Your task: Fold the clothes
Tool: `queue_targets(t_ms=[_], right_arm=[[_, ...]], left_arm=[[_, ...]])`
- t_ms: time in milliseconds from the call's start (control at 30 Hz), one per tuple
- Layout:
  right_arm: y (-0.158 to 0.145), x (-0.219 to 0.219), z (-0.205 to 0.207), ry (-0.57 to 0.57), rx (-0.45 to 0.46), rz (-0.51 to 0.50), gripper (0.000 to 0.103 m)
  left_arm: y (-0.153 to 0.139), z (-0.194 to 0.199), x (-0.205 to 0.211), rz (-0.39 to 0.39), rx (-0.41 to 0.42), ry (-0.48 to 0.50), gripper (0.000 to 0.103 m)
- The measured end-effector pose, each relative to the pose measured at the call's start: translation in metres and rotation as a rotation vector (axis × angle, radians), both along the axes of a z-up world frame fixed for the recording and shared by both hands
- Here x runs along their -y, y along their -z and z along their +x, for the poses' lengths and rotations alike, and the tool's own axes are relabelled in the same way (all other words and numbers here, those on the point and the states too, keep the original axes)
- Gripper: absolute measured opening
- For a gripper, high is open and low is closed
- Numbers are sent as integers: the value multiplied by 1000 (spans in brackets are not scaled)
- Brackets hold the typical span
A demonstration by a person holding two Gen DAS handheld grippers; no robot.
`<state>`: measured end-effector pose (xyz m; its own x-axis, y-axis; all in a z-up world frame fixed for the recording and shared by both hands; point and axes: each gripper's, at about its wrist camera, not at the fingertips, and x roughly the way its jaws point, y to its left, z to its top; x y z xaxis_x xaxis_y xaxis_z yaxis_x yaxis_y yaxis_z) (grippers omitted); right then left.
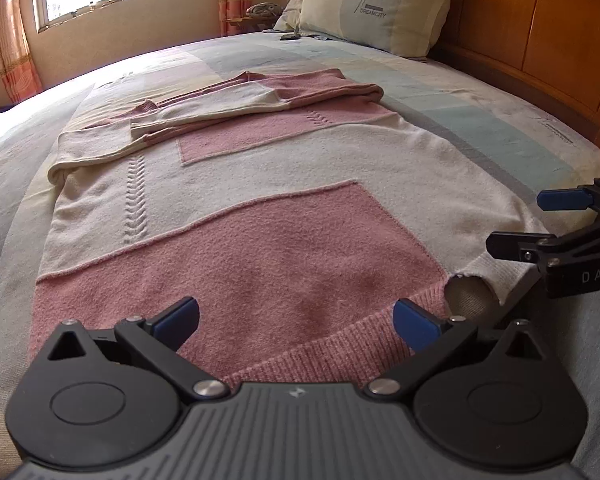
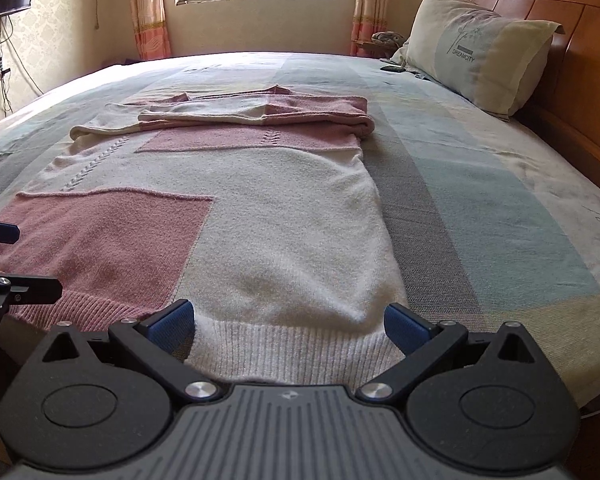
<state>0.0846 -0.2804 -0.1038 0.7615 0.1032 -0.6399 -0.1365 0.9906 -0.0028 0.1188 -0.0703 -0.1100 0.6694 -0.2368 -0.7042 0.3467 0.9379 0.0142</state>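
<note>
fuzzy pink-cream knit sweater [image 1: 260,208], ribbed hem | left gripper [image 1: 296,320] fingers released | right gripper [image 2: 290,326] fingers released

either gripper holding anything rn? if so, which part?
Nothing held. Left gripper is open over the pink ribbed hem of the sweater; right gripper is open over the white ribbed hem. Neither has closed on fabric.

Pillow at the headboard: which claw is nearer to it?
Right. The right claw sits at the sweater's cream hem, on the pillow's side; the left claw is at the pink hem, farther away.
</note>
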Motion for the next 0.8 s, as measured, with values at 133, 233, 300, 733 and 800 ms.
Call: queue_targets(t_ms=[133,233,300,733,800], right_arm=[[-14,4,-8,-10,64,-31,103],[-20,8,-13,-12,76,-45,103],[-23,14,-16,-2,84,-36,103],[-18,8,-17,-112,61,-140,103],[-17,-1,-18,-145,68,-169,103]], left_arm=[[17,4,14,-2,-51,57,102],[9,0,12,-31,-66,74,102],[-2,-5,6,-64,-20,91,102],[6,-37,31,372,197,321,102],[12,-38,37,448,223,355,102]])
